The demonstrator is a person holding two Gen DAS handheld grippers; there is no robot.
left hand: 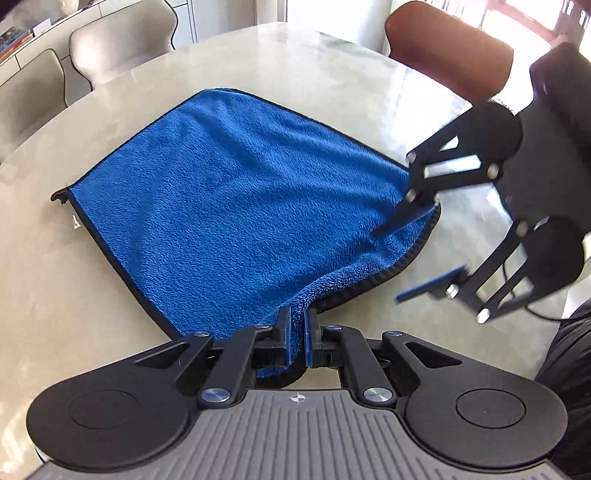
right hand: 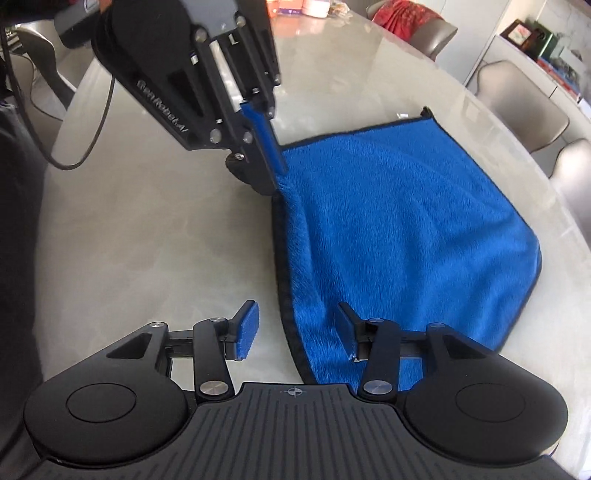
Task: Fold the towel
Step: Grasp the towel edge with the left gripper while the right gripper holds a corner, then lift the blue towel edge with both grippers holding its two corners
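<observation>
A blue towel (left hand: 229, 206) with a black hem lies spread on the pale table; it also shows in the right wrist view (right hand: 399, 229). My left gripper (left hand: 296, 332) is shut on the towel's near corner, pinching blue cloth between its pads and lifting it a little; it also shows in the right wrist view (right hand: 271, 162). My right gripper (right hand: 297, 330) is open, its jaws astride the towel's near hemmed edge, one pad over bare table and one over cloth. In the left wrist view the right gripper (left hand: 410, 254) hangs open over the towel's right corner.
The round pale table (left hand: 332, 66) carries the towel. A brown chair (left hand: 447, 51) stands at the far right and grey chairs (left hand: 122, 40) at the far left. A black cable (right hand: 74, 147) hangs from the left gripper. Items sit at the table's far edge (right hand: 295, 7).
</observation>
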